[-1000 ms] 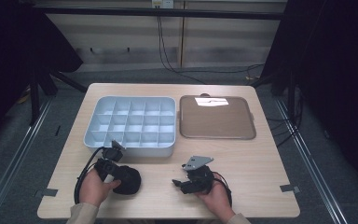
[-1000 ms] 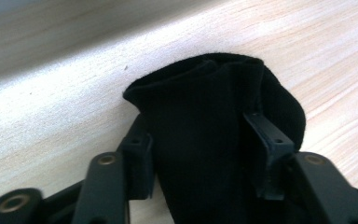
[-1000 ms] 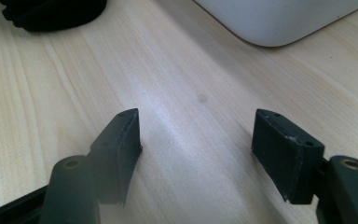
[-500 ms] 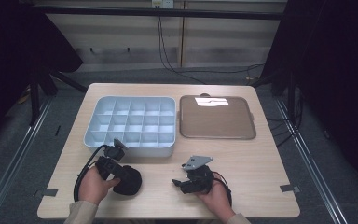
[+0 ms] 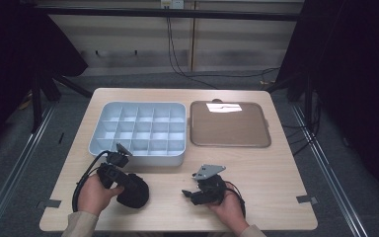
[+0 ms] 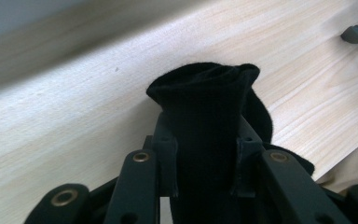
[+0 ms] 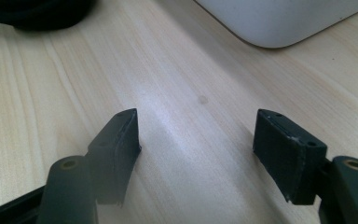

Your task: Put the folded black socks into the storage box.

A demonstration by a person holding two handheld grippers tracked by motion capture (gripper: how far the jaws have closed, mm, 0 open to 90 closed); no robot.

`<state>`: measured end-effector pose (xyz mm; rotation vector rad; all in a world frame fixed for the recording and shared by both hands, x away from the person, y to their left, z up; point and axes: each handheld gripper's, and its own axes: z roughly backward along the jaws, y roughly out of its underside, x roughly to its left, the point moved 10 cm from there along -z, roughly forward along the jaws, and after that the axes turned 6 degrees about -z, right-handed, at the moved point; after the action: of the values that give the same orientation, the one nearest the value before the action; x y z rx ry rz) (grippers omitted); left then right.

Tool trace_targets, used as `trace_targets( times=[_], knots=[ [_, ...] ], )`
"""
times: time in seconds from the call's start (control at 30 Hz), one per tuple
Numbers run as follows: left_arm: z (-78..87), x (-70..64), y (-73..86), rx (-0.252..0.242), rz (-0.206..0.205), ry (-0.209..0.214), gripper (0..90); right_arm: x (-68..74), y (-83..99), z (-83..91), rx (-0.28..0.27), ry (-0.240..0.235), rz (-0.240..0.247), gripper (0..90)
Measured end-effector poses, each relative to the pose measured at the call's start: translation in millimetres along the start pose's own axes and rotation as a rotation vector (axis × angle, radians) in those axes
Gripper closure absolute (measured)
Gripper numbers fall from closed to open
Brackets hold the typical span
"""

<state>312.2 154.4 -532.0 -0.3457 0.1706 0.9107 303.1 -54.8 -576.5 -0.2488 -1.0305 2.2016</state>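
On the table (image 5: 276, 163), the white divided tray (image 5: 138, 129) serves as the landmark. Just in front of its front-left corner, the left gripper (image 5: 127, 183) is held in the person's left hand (image 5: 93, 193), and its fingers (image 6: 164, 154) are clamped on a black cloth (image 5: 134, 190). That cloth rests on the table in front of the tray's front edge, near it but apart from it. In the left gripper view the cloth (image 6: 209, 116) stands up as a bunched fold between the two fingers, with more of it spilling out to the side onto the wood. Further along, in front of the tray's front-right corner and a little farther from it, the right gripper (image 5: 186, 193) sits low over the table in the person's right hand (image 5: 229, 210). Its fingers (image 7: 116, 144) are spread wide apart with bare wood between them, and a rounded corner of the tray (image 7: 279, 18) shows ahead of them. Beside the tray's right side lies a flat brown tray (image 5: 228, 124), close to it and not touching.
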Motion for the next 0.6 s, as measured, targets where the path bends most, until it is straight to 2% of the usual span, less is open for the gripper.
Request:
trace_targets(
  times=[0.17,0.23,0.6],
  knots=[
    [7.6,3.4,1.0,0.004,0.003,-0.001,69.4,0.0,0.1,0.0,0.001,0.001,-0.001,30.7],
    [10.0,3.6,1.6,0.002,0.018,0.018,69.4,0.1,0.1,-0.1,0.001,0.000,-0.001,30.5],
    [25.0,13.0,4.0,0.008,0.031,-0.013,69.3,0.8,0.3,-0.2,0.003,-0.003,-0.001,29.5]
  ],
)
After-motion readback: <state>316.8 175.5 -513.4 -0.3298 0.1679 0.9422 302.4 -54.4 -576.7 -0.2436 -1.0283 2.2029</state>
